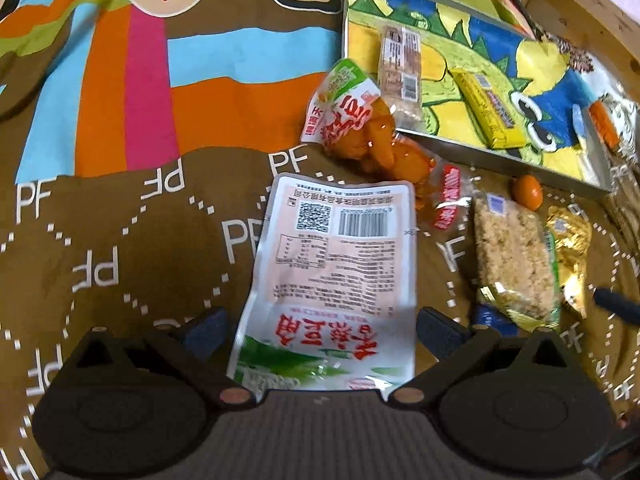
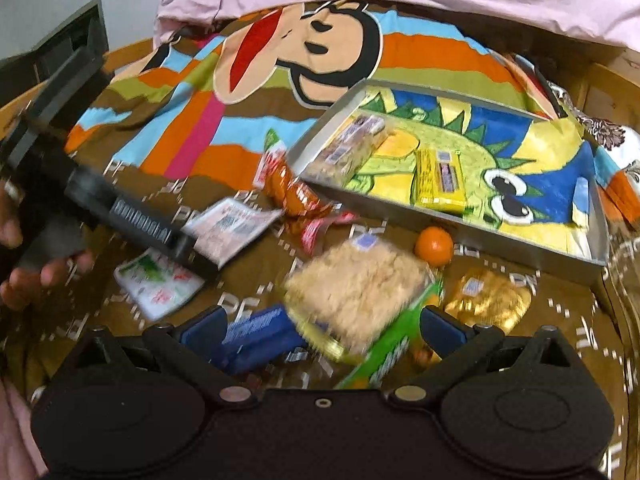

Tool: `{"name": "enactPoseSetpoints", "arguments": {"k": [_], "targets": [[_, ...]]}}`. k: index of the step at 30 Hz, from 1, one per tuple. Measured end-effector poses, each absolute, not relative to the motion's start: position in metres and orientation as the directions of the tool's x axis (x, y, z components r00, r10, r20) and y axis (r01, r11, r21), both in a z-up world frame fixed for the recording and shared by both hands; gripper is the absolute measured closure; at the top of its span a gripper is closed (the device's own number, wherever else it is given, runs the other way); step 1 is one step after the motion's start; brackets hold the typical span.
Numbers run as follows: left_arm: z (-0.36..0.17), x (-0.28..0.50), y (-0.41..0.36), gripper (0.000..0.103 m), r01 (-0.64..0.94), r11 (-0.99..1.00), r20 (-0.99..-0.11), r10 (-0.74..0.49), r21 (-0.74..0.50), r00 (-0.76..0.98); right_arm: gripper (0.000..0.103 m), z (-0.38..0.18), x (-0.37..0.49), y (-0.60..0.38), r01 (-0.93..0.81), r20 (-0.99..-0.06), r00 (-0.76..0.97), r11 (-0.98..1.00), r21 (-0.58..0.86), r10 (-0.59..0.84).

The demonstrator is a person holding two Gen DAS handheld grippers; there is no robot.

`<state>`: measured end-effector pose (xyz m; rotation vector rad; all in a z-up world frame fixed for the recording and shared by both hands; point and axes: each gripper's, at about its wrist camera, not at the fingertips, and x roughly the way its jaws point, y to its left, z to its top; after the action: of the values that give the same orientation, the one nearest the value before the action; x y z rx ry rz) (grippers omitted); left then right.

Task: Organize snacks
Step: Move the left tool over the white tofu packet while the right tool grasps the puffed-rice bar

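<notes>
The white pouch [image 1: 326, 280] ran between the left jaws, its near end hidden behind the gripper body. Between the right jaws, the rice-crisp pack [image 2: 360, 288] and blue bar [image 2: 256, 336] blurred, print unreadable.

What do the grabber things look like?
Each gripper is black plastic with two round discs at its base, angled black link arms with shiny metal pivot pins, and two dark blue pads as fingers. The left gripper and right gripper look alike. From the right camera, the left one's handle is a black ribbed bar. No cables show.
</notes>
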<state>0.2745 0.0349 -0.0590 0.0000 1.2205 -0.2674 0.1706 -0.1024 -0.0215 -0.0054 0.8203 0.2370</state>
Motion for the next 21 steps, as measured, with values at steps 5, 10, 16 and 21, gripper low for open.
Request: {"name": "enactPoseSetpoints", "arguments": {"k": [5, 10, 16, 21], "targets": [[-0.065, 0.279, 0.029, 0.0, 0.261, 0.956, -0.932, -0.209, -0.132, 0.297, 0.001, -0.029, 0.193, -0.116, -0.171, -0.723, 0.646, 0.97, 0.174, 0.244], [-0.07, 0.284, 0.032, 0.0, 0.276, 0.949, -0.937, -0.227, -0.152, 0.267, 0.001, -0.035, 0.21, -0.133, -0.128, -0.709, 0.624, 0.938, 0.323, 0.33], [-0.074, 0.282, 0.031, 0.001, 0.286, 0.947, -0.938, -0.222, -0.143, 0.266, 0.001, -0.046, 0.232, -0.144, -0.018, -0.733, 0.591, 0.914, 0.404, 0.336], [-0.075, 0.28, 0.026, 0.001, 0.304, 0.946, -0.942, -0.198, -0.112, 0.27, 0.001, -0.055, 0.246, -0.143, 0.071, -0.803, 0.549, 0.944, 0.322, 0.232]]}}
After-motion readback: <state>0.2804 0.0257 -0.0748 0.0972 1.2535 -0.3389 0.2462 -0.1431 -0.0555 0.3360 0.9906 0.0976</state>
